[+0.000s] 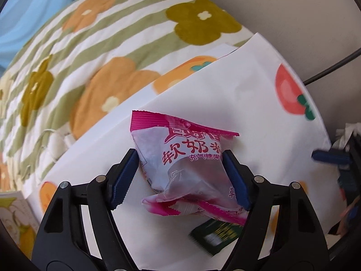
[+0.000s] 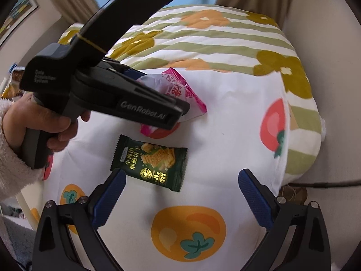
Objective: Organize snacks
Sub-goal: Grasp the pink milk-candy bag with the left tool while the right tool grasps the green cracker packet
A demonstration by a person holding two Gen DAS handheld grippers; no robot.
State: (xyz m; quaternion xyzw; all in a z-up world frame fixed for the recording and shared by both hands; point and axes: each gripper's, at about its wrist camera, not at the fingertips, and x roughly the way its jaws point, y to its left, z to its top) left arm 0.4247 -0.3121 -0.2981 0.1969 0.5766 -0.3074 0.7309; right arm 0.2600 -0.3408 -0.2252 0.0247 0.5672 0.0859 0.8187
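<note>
White cloth (image 2: pixel 225 122): L hand-held gripper (image 1: pixel 180 176) pinches pink packet (image 1: pixel 180 158) mid-cloth

Pretty hard to see the whole puffy pink-and-clear plastic candy packet (image 2: pixel 178 90) from the right wrist view, since the black handheld left gripper (image 1: pixel 180 176) sits right across it and covers its near half. In the left wrist view the dark green foil cracker packet (image 1: pixel 216 234) just below that pink packet is smeared, its print unreadable, and a black finger arm hides one end. The blue-padded right gripper (image 1: pixel 329 158), off to the pink packet's right, is blurred and cut by the frame edge. A yellow illustrated booklet (image 1: pixel 15 221) is cropped down left.
</note>
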